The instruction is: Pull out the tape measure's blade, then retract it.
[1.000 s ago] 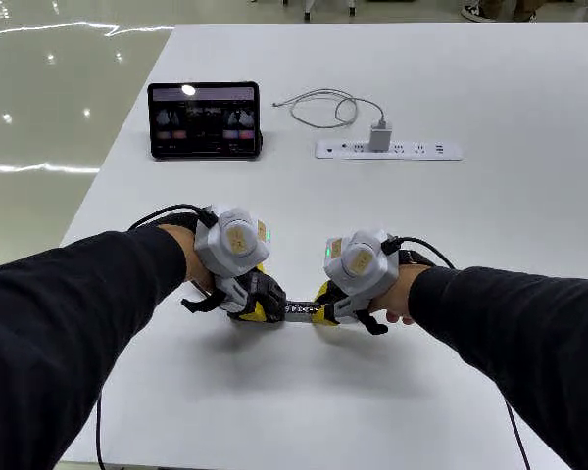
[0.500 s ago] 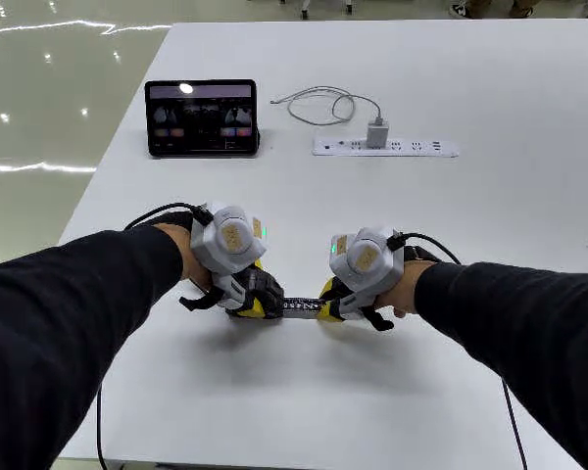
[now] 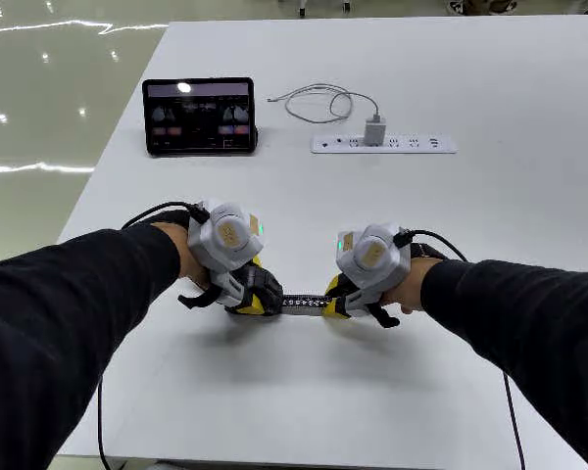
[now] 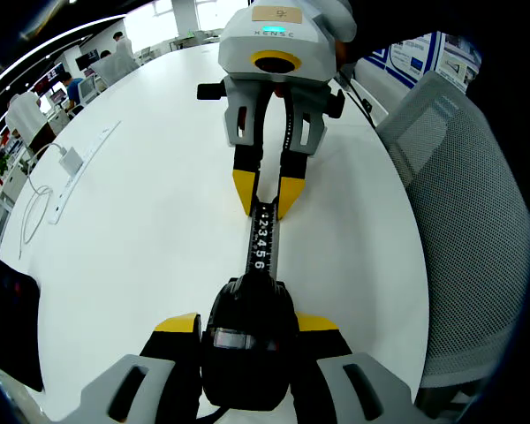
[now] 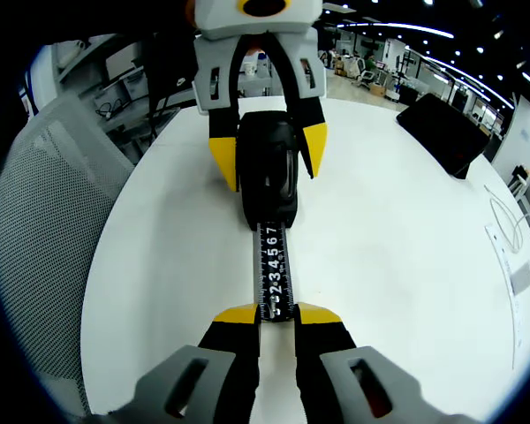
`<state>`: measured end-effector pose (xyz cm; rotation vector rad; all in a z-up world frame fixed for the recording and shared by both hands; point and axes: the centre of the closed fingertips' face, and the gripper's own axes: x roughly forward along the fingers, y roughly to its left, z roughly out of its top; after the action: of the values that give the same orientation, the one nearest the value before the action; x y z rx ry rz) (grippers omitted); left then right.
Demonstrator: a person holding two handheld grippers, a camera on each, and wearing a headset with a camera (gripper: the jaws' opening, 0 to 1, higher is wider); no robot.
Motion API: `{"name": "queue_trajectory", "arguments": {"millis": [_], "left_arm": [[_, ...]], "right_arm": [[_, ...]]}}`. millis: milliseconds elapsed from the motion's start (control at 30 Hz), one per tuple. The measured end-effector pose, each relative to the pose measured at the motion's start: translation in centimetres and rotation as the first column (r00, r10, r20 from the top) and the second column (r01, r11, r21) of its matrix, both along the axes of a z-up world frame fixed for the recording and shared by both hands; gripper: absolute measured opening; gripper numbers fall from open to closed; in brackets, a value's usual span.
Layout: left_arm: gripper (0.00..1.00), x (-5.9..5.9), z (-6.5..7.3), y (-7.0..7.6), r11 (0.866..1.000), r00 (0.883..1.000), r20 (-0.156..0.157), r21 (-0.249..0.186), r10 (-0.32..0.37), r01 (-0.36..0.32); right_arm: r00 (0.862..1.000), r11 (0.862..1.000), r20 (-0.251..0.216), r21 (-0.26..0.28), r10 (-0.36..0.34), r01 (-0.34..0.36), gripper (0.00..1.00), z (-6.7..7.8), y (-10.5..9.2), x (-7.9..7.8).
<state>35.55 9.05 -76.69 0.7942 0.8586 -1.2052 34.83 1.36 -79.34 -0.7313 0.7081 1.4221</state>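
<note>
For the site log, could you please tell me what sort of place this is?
Probably an open-plan lab or office workspace: a large white table carries a tablet and a power strip, a mesh office chair stands beside it, and more desks with people show beyond.

- tape measure case (image 4: 247, 353): black
- blade (image 5: 273, 265): black, white numerals and tick marks
- left gripper (image 4: 247, 322), right gripper (image 5: 276, 314): grey bodies, yellow jaw tips
- table (image 3: 470, 98): white
</note>
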Motion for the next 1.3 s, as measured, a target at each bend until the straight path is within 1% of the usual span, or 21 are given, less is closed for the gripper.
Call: {"name": "queue_trajectory", "arguments": {"millis": [467, 1133, 1300], "left_arm": [[0.35, -0.1, 0.0, 0.0, 1.0, 1.0, 0.0, 0.001, 0.003, -0.003], [0.35, -0.4, 0.4, -0.1, 1.0, 1.0, 0.001, 0.001, 0.012, -0.012], [0.35, -0.4, 0.4, -0.1, 1.0, 1.0, 0.003, 0.0, 0.012, -0.012]], "right_arm": [[1.0, 1.0, -0.007, 0.008, -0.015, 0.015, 0.09, 0.0, -1.1, 0.0], [1.0, 1.0, -0.001, -0.008, -0.025, 0.025, 0.09, 0.0, -3.1, 0.2], [1.0, 1.0, 0.002, -0.007, -0.023, 0.023, 0.09, 0.1, -3.6, 0.0]]}}
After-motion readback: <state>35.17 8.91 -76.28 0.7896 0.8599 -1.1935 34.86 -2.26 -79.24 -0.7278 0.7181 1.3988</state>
